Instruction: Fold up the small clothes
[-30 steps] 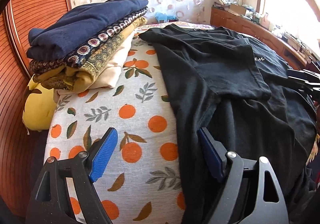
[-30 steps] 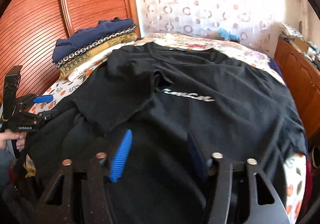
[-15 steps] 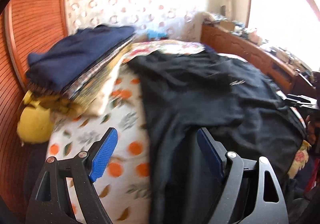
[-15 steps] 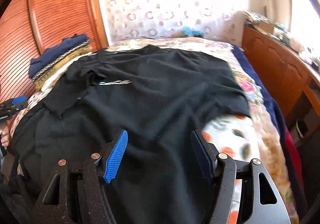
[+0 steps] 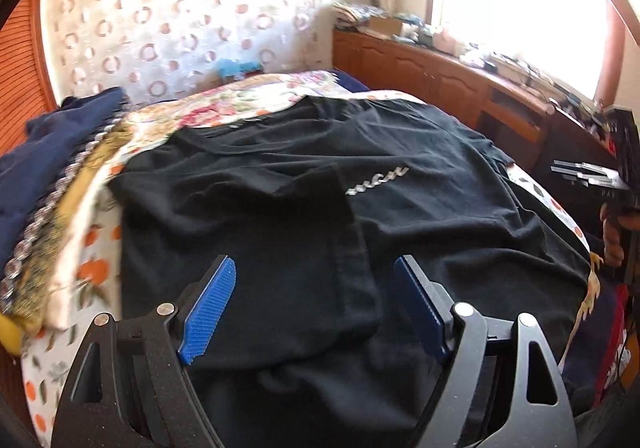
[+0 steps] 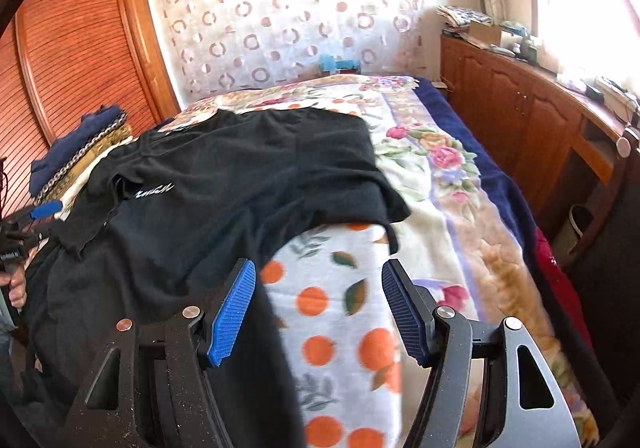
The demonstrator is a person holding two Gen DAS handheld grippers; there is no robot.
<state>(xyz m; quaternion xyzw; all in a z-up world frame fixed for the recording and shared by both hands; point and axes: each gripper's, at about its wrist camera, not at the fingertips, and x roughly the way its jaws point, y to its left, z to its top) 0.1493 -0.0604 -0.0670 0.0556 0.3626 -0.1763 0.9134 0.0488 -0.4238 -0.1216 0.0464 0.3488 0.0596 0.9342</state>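
Observation:
A black T-shirt (image 5: pixel 400 215) with white lettering lies spread on the bed; its left sleeve (image 5: pixel 280 248) is folded inward over the chest. It also shows in the right wrist view (image 6: pixel 224 191), with its right sleeve (image 6: pixel 360 191) lying out flat. My left gripper (image 5: pixel 316 304) is open and empty, just above the folded sleeve. My right gripper (image 6: pixel 318 306) is open and empty, above the shirt's right side edge and the orange-print sheet (image 6: pixel 340 312). The left gripper's blue tip also shows at the left edge of the right wrist view (image 6: pixel 46 209).
A stack of folded clothes (image 5: pixel 44 175), navy on top, sits at the bed's left by the wooden headboard (image 6: pixel 80 59). A floral blanket (image 6: pixel 444 183) covers the bed's right side. A wooden sideboard (image 6: pixel 532 115) with clutter runs along the window wall.
Both grippers have swung to the right. The left now faces the shirt's folded sleeve instead of the bare sheet; the right now faces the shirt's right edge. Both stay open.

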